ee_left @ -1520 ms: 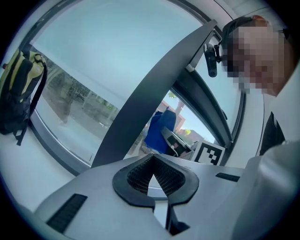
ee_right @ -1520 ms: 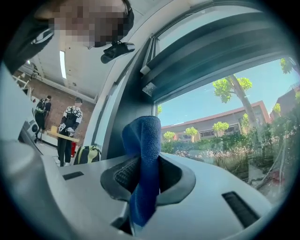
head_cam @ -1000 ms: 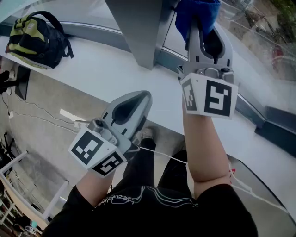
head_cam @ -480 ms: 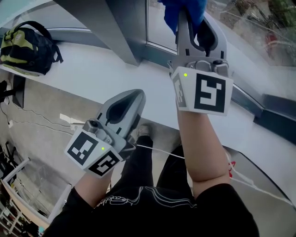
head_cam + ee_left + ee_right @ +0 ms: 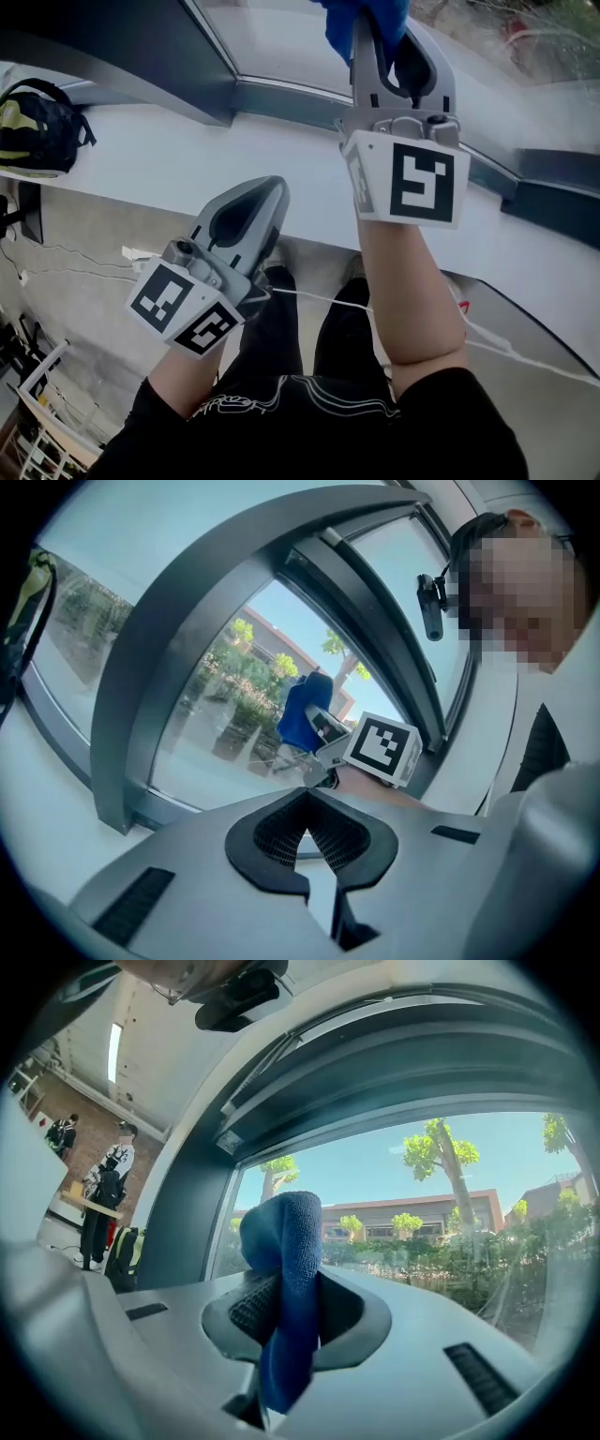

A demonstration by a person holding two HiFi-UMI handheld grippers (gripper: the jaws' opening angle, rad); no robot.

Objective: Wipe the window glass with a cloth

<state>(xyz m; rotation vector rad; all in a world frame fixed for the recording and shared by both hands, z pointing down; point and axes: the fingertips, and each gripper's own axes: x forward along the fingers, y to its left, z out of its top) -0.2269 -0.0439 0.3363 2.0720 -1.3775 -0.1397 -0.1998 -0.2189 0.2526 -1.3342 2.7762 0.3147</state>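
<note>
Blue microfibre cloth (image 5: 286, 1269) is pinched in the right gripper's (image 5: 401, 47) jaws, top centre, up by the window glass (image 5: 281, 37). The left gripper (image 5: 307, 841), jaws together on nothing, hangs lower left over the white sill (image 5: 169, 159). A dark frame post (image 5: 141, 56) slants across the upper left, with a backpack (image 5: 37, 127) beyond it.

Cloth (image 5: 281, 1232) blue; left tool (image 5: 306, 830), right tool (image 5: 286, 1312) grey; marker cube (image 5: 420, 183) black-on-white squares; window frame (image 5: 141, 56) dark grey.
</note>
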